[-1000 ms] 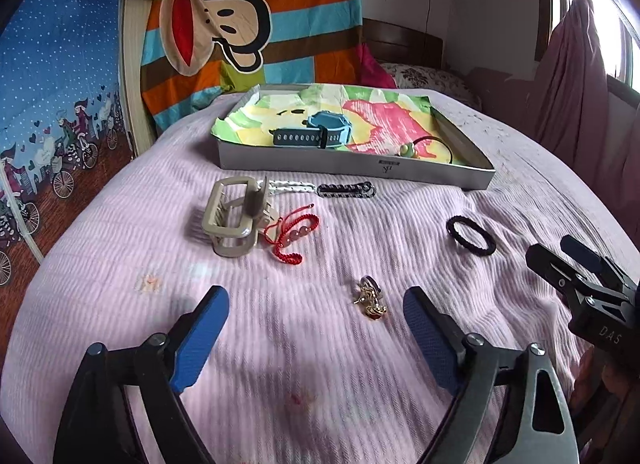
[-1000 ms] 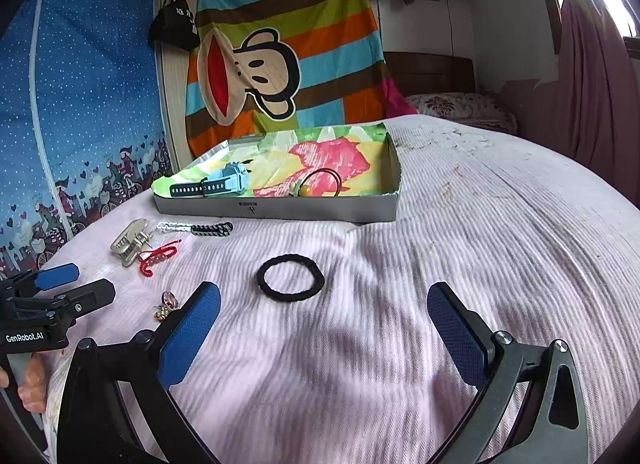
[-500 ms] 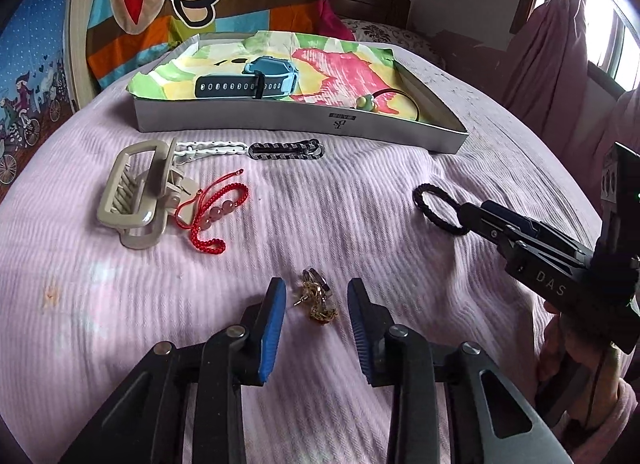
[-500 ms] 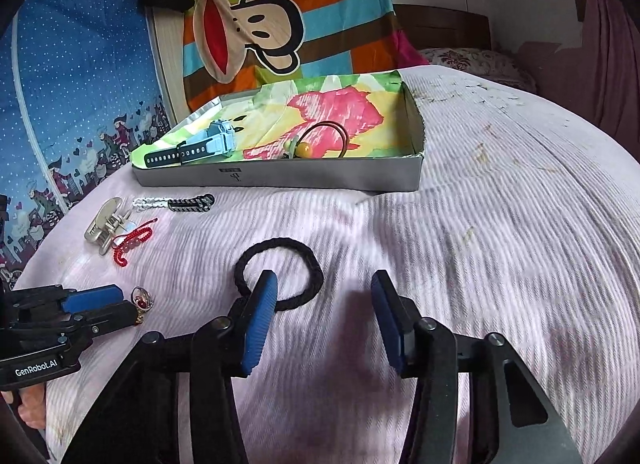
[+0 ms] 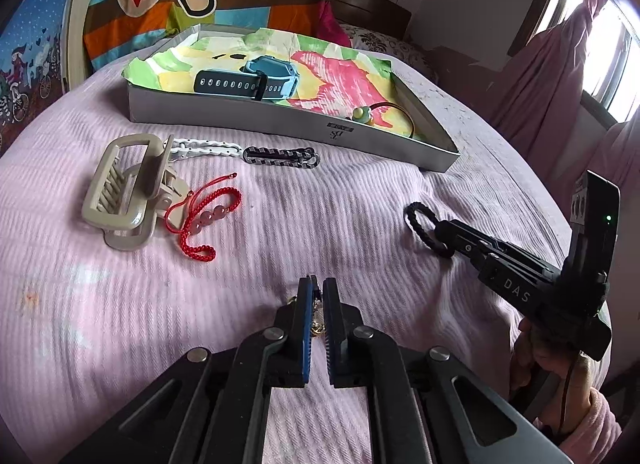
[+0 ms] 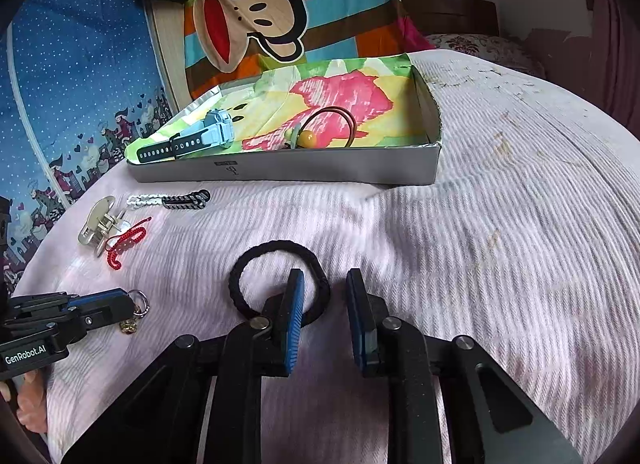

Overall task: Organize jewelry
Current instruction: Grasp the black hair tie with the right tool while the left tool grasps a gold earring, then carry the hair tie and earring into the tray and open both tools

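Observation:
On the pink bedspread, my left gripper [image 5: 316, 284] is shut on a small gold charm with a key ring [image 5: 319, 318]. In the right wrist view the ring and charm [image 6: 136, 312] stick out of its tips. My right gripper [image 6: 324, 276] straddles the near side of a black hair tie [image 6: 276, 246]. Its left finger sits inside the loop and its right finger outside. Its jaws are closing, and the pads stand apart from the band. A grey tray [image 5: 280, 120] lined with bright paper holds a blue watch [image 5: 256, 80] and a beaded hair tie [image 5: 384, 112].
A beige claw clip [image 5: 124, 192], a red cord bracelet [image 5: 200, 216] and a white-and-black chain [image 5: 280, 156] lie left of centre, in front of the tray. A striped monkey blanket hangs behind. A person's hand [image 5: 536, 356] holds the right gripper.
Both grippers came forward and down onto their items. The left jaws went from wide apart to shut on the charm. The right jaws narrowed around the hair tie's band.

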Demonstrator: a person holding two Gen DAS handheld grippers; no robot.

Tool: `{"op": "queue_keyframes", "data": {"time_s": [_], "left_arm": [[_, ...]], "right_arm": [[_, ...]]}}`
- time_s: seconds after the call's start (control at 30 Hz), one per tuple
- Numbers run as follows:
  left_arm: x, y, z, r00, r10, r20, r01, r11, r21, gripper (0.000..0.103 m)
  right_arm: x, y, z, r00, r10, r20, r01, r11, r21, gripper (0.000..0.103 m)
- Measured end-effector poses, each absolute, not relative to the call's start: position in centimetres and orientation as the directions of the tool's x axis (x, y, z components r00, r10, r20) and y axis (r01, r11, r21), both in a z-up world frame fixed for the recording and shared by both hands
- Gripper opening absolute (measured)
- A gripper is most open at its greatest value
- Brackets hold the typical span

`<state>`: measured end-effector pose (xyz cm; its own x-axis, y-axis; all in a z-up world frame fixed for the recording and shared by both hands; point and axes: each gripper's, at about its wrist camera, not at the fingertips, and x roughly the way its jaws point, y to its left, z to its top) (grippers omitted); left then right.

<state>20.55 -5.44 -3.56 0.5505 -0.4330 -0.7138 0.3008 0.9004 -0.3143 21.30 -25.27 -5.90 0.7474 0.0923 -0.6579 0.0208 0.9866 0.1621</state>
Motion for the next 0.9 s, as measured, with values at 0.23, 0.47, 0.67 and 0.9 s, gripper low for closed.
{"op": "queue_keyframes", "data": {"time_s": [0.23,0.47,0.67,0.9], "left_arm": [[21.0,-4.1,-3.4,0.543,-0.505,-0.671,0.288,0.863,-0.416,0.004],[21.5,-2.8,-2.1,0.559,-0.579,-0.593,0.310,0.810,-0.498,0.004],[22.5,-2.6,-0.6,0.590,-0.578,-0.564,0.322,0.809,-0.492,0.004],[24.8,-3.3,2.2,0.648,-0.565,-0.510,0.356,0.818,-0.452,0.004]], "right_arm": [[21.6,-25.7,-6.3,0.737,0.111,-0.667,0.028,0.981,0.194,0.006],[21.0,-25.7,-5.8,0.767,0.119,-0.630,0.016,0.979,0.205,0.004],[20.5,-25.9,-4.6,0.801,0.120,-0.587,0.006,0.978,0.208,0.004],[21.5,-25.4,-1.5,0.842,0.123,-0.525,-0.030,0.983,0.184,0.004]]}}
